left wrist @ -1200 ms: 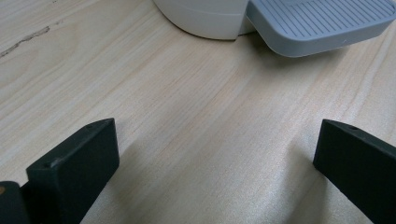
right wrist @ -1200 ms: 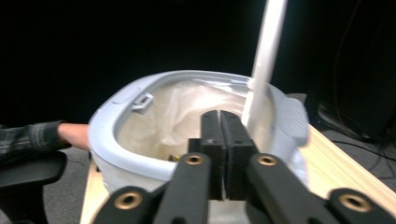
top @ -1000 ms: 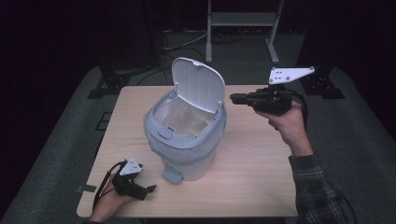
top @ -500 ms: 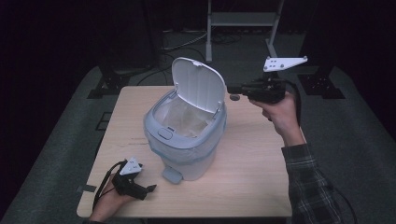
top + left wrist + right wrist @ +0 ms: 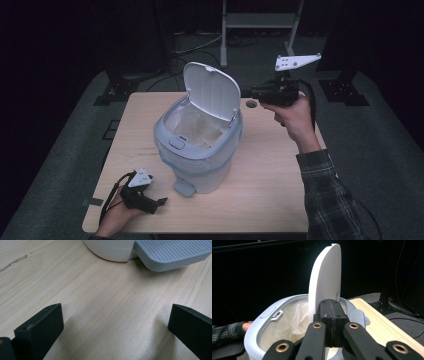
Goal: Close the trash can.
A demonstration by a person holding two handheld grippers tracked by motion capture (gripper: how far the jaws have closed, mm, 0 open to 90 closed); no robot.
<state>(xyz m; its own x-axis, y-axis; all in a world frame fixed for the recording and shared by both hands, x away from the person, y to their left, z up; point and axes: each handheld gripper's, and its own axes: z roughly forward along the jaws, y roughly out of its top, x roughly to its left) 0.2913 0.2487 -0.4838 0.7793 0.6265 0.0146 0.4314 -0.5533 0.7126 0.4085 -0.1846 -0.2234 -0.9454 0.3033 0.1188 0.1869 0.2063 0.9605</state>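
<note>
1. Pale grey plastic forms the pedal bin [image 5: 200, 150], which stands mid-table [image 5: 280, 170] with its white lid [image 5: 210, 90] raised upright and a clear liner [image 5: 200, 130] inside.
2. The right gripper [image 5: 255, 93] is held level just behind the raised lid, jaws pressed fully together and gripping nothing.
3. The left gripper [image 5: 160, 201] rests on the wooden table near the bin's foot pedal [image 5: 172, 252], jaws spread wide with only bare tabletop between them.
</note>
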